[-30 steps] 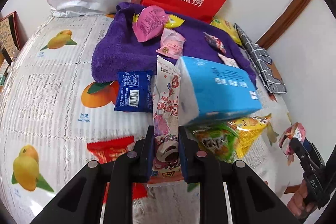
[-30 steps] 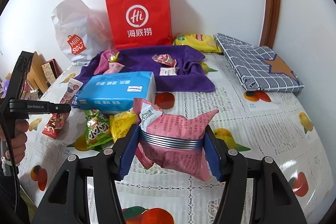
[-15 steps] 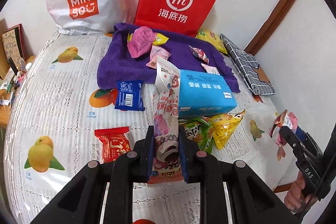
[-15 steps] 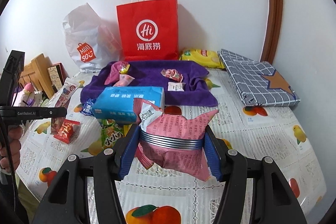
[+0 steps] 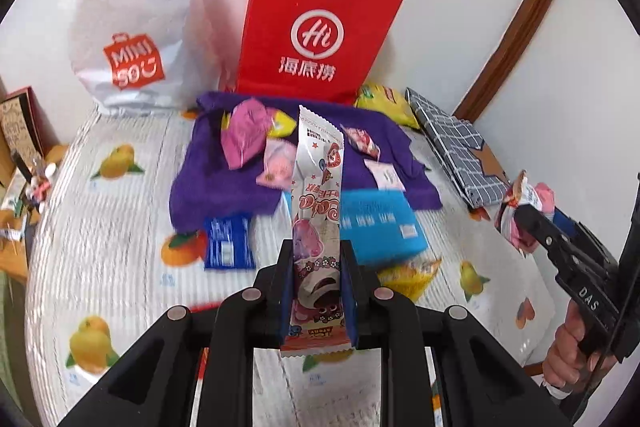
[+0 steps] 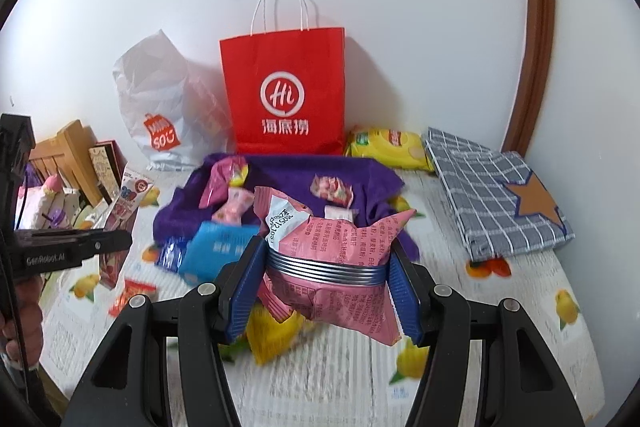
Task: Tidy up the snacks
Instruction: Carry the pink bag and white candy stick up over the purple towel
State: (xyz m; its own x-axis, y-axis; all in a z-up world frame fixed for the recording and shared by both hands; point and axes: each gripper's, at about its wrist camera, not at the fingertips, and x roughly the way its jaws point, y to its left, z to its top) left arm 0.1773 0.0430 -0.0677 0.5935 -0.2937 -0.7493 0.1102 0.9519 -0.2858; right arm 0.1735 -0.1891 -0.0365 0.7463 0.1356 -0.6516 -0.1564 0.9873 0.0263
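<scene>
My left gripper point(image 5: 316, 259) is shut on a long white and pink snack packet point(image 5: 318, 195), held upright above the table. My right gripper point(image 6: 326, 259) is shut on a puffy pink snack bag point(image 6: 340, 267) with a silver band across it. That bag point(image 5: 524, 211) also shows at the right edge of the left wrist view, and the long packet point(image 6: 128, 199) at the left of the right wrist view. A purple towel point(image 5: 208, 183) at the back carries several small pink sweets. A blue tissue pack point(image 5: 380, 227) lies in front of it.
A red paper bag point(image 5: 316, 39) and a white plastic bag point(image 5: 136, 39) stand against the wall. A yellow chip bag point(image 6: 384, 147) and a folded checked cloth point(image 6: 492, 195) lie at the back right. A blue wafer pack point(image 5: 228, 243), a red packet point(image 6: 132, 295) and a yellow packet point(image 6: 276, 339) lie on the fruit-print tablecloth point(image 5: 100, 227).
Both grippers have risen with their packets still held. The table and its snacks look farther away, and the bags at the wall show more fully.
</scene>
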